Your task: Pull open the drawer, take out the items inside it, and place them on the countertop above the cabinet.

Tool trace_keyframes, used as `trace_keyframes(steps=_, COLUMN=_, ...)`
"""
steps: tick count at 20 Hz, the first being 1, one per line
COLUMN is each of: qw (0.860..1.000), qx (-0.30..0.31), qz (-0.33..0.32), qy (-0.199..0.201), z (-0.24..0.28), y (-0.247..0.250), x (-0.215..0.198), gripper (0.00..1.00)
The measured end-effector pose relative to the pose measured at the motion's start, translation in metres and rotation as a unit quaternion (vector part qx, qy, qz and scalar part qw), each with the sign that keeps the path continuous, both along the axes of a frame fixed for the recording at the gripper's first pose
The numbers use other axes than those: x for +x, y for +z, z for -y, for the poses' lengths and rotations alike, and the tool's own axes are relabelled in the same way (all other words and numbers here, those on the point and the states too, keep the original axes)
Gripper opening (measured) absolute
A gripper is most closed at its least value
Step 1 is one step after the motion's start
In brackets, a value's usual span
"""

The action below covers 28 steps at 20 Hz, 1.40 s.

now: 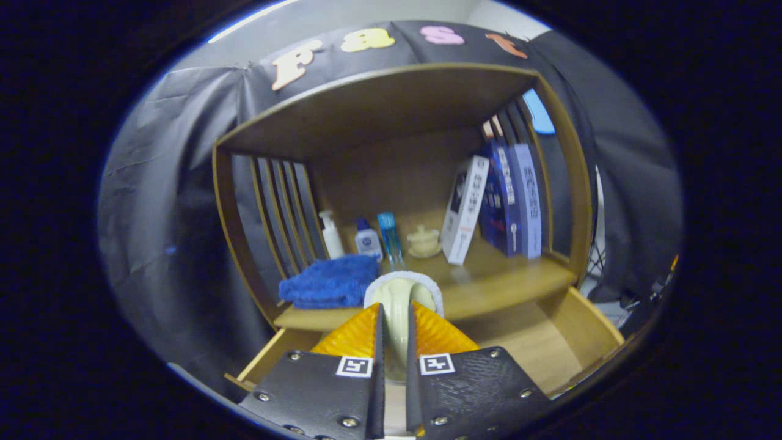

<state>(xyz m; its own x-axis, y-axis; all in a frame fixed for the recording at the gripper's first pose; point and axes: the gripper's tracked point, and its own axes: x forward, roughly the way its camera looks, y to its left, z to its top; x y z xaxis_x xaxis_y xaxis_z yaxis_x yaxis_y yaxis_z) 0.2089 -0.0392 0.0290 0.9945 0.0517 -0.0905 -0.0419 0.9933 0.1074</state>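
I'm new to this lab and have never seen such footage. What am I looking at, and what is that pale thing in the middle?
The camera rides on a hand-held gripper and looks forward along its two fingers. They are closed on a cream brush handle with a white fuzzy rim. Below them a wooden drawer stands pulled open. Ahead is the countertop of a small wooden cabinet, carrying a folded blue towel, small bottles, a little cream jar and upright books.
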Motion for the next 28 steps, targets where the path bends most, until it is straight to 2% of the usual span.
trace_keyframes(steps=2, qw=0.999, qx=0.002, qz=0.039, qy=0.002, z=-0.005, y=0.022, x=0.007, gripper=0.14)
trace_keyframes(steps=4, qw=0.999, qx=-0.01, qz=0.036, qy=-0.005, z=-0.004, y=0.023, x=0.019, gripper=0.14)
trace_keyframes(steps=8, qw=0.999, qx=-0.028, qz=-0.005, qy=-0.016, z=-0.006, y=0.003, x=0.06, gripper=0.14)
trace_keyframes(steps=11, qw=0.997, qx=-0.042, qz=-0.058, qy=-0.036, z=0.005, y=-0.037, x=0.087, gripper=0.14)
trace_keyframes(steps=13, qw=0.993, qx=-0.024, qz=-0.093, qy=-0.063, z=0.017, y=-0.064, x=0.104, gripper=0.14)
trace_keyframes(steps=14, qw=0.995, qx=-0.003, qz=-0.077, qy=-0.061, z=0.017, y=-0.063, x=0.112, gripper=0.14)
trace_keyframes(steps=19, qw=0.993, qx=0.076, qz=-0.086, qy=-0.021, z=0.018, y=-0.082, x=0.158, gripper=0.14)
trace_keyframes(steps=22, qw=0.996, qx=0.046, qz=-0.078, qy=-0.017, z=0.025, y=-0.083, x=0.181, gripper=0.14)
trace_keyframes(steps=28, qw=0.996, qx=-0.005, qz=-0.079, qy=-0.048, z=0.027, y=-0.082, x=0.198, gripper=0.14)
